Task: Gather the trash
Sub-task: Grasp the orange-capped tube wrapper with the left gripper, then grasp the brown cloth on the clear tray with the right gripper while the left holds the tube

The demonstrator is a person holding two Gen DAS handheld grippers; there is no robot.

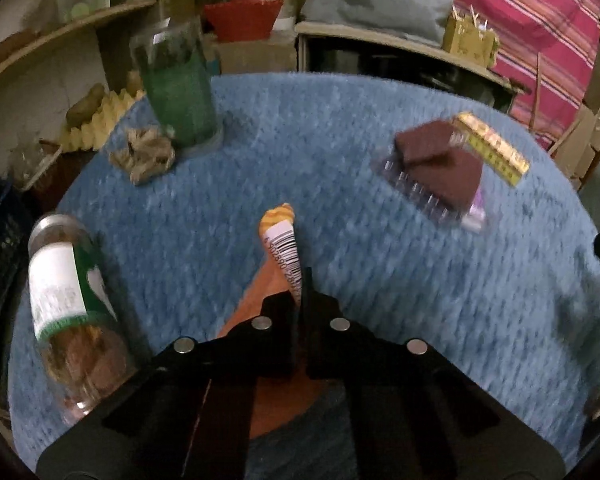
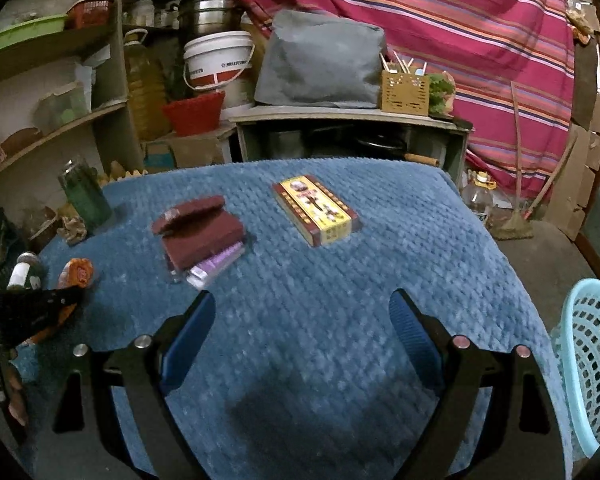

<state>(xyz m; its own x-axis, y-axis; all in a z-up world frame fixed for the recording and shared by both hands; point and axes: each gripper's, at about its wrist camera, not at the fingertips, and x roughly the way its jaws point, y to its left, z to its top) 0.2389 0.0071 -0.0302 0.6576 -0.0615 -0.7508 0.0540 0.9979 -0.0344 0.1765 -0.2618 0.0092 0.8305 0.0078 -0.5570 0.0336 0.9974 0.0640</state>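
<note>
- Left gripper (image 1: 300, 280): jaws fully closed on one thin edge of the orange wrapper (image 1: 281, 240); barcoded end sticking out past the tips, remainder trailing beneath the gripper over the blue tablecloth (image 1: 380, 280).
- Risk: hold taken on a slim, slick fold only; wrapper judged liable to slide free on a quick lift or swing.
- Right gripper (image 2: 302, 316): jaws wide apart, nothing between them, hovering above bare cloth.
- Light blue basket (image 2: 592, 360): off the table's right edge, well apart from the left gripper; long carry across the table judged the likeliest place for a drop.
- Lying bottle (image 1: 72, 312): just beside the left gripper; sideways sweep could set it rolling off the edge.
- Crumpled brown paper (image 1: 144, 156) touching the upright green glass (image 1: 176, 84); careless reach there could tip the glass.
- Maroon packet stack (image 2: 202, 236) and yellow box (image 2: 316, 210): mid-table, untouched; trash or not, cannot tell.
</note>
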